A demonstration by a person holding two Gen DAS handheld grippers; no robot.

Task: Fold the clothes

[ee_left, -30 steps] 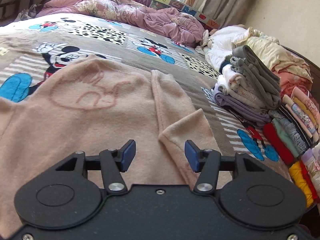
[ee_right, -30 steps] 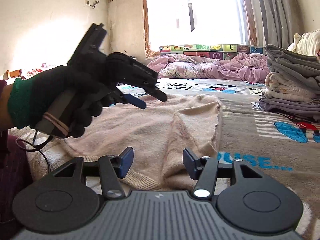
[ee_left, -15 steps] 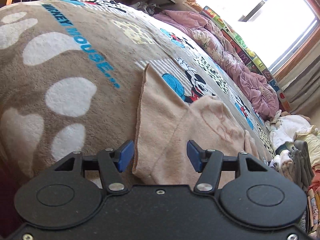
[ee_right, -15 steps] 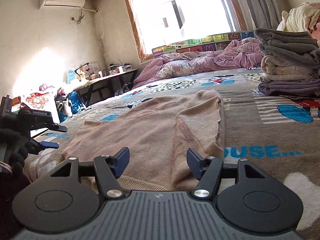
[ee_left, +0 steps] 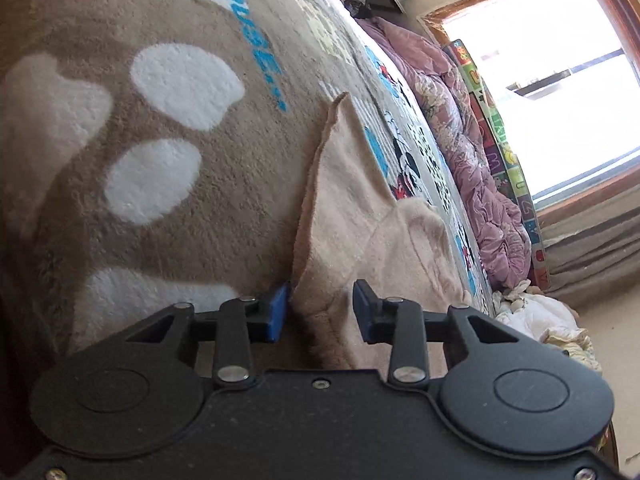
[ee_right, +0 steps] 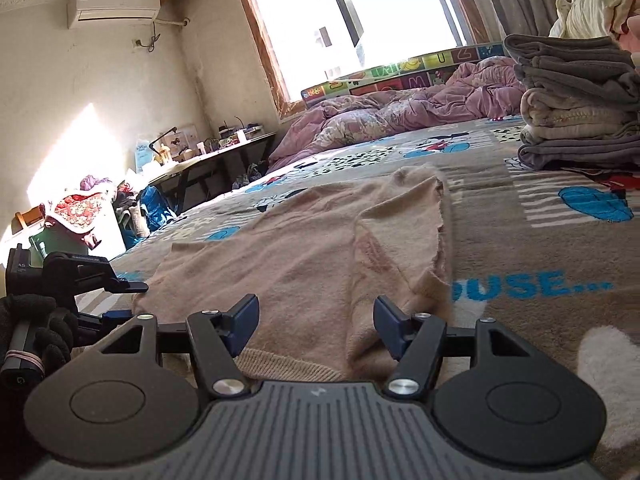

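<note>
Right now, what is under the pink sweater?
The pink sweater lies flat on the brown Mickey Mouse blanket, which shows all around it. Its right side is folded over its own body. Whatever lies beneath the blanket is covered.

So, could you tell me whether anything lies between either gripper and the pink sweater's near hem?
Nothing visible does. The left gripper is open, its jaws straddling the pink sweater at its corner. The right gripper is open at the ribbed hem, with only the Mickey Mouse blanket around it.
</note>
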